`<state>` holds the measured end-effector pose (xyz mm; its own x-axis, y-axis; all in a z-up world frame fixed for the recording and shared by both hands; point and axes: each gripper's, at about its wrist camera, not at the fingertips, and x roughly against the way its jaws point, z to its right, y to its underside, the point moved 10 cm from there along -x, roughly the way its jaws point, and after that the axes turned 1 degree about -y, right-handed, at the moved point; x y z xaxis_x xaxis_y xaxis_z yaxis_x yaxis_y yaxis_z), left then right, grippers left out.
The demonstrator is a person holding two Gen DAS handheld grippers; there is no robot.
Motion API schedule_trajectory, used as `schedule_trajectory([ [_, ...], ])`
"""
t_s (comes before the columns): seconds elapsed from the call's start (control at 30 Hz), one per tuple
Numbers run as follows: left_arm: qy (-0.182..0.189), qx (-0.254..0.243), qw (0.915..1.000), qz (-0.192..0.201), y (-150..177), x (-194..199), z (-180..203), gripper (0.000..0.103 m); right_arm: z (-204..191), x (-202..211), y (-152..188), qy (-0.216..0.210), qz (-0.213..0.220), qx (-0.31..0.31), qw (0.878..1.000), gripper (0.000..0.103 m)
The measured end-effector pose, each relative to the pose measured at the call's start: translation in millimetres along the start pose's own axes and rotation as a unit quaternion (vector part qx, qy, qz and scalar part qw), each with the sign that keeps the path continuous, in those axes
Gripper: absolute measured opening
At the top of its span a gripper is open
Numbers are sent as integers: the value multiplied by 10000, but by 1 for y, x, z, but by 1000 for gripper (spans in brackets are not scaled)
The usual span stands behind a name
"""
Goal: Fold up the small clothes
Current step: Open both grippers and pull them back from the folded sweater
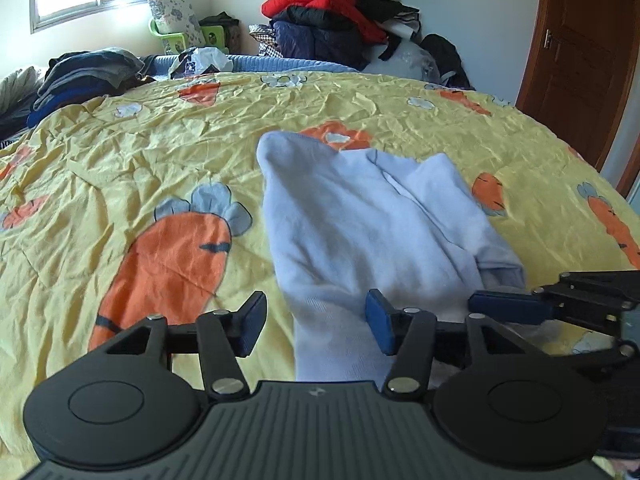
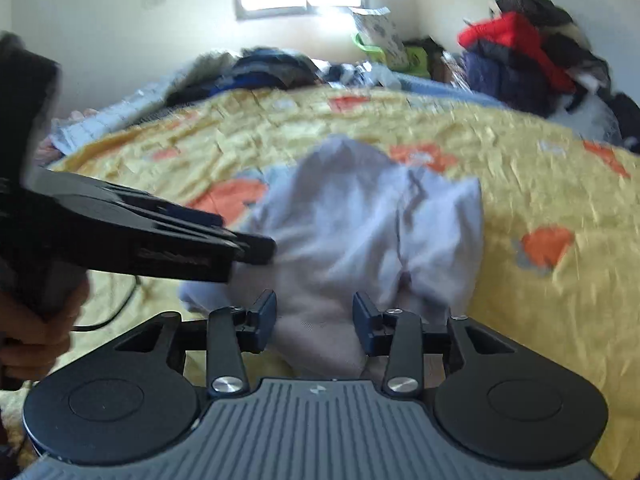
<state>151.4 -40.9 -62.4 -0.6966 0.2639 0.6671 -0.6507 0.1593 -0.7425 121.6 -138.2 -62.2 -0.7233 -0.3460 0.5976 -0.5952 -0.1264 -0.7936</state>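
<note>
Jaws apart: left gripper [image 1: 316, 322], right gripper [image 2: 315, 322]; garment [image 1: 360, 216] unlabelled.

**The bed under my fingers**

I am working over a bed spread with a crumpled yellow quilt [image 1: 168, 148] printed with orange carrots and pale flowers. Straight ahead of me, near the middle of the quilt, lies a pale blue garment [image 1: 360, 220], bunched and partly folded over itself, its near end running toward me. On the far left of the bed sits a stack of dark folded clothes [image 1: 84, 76], greys and blues, resting at the quilt's edge. Beyond the quilt's far edge I see a strip of blue bedding [image 1: 280, 65], with a crumpled white plastic bag [image 1: 204, 60] lying on it. From my right-hand view the same layout shows, though blurred.
</note>
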Motion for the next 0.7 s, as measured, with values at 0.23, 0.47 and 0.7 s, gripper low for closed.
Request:
schedule_trajectory([
  [0.23, -219, -13, 9997, 122, 6, 11, 3, 63, 0, 16, 1, 169, 200, -323, 9991, 47],
  [0.47, -236, 120, 9995, 157, 13, 21, 4, 63, 2, 27, 5, 428, 298, -441, 9977, 49],
  [0.7, -268, 240, 9992, 200, 20, 32, 1, 67, -1, 42, 18, 530, 292, -577, 9965, 57],
])
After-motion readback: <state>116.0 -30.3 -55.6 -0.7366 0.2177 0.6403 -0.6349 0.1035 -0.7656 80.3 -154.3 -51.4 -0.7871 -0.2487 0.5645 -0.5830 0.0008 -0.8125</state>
